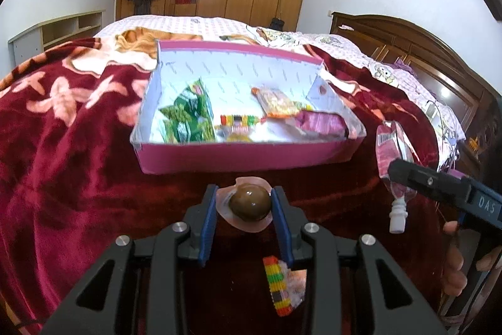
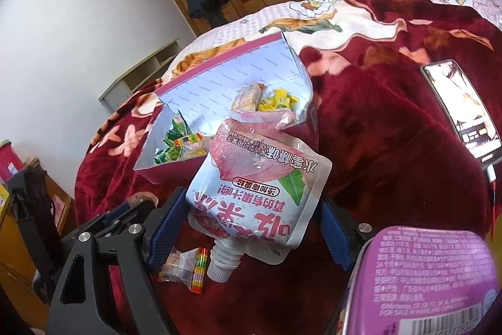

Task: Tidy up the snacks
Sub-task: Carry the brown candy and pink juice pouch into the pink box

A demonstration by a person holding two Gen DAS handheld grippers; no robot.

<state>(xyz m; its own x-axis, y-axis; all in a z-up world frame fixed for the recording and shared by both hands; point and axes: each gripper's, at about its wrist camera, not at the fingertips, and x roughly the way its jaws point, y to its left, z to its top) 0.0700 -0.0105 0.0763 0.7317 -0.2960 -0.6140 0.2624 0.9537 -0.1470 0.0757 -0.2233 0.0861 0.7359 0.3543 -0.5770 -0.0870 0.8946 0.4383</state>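
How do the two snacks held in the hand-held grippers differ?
The brown egg, vacuum-sealed in clear film, is small and round; the spouted jelly pouch is large, flat and printed pink and white. The left hand-held gripper holds the egg with narrow jaws; the right hand-held gripper holds the pouch with wide jaws, spout down. Both hang above the red blanket.

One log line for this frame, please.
left tool: shut on packed egg | right tool: shut on spout pouch | pink box: ahead

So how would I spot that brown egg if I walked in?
On the red blanket, look just in front of the pink box. The left gripper is shut on the egg: round, glossy brown, in clear wrap, unlike the flat bright packets nearby.
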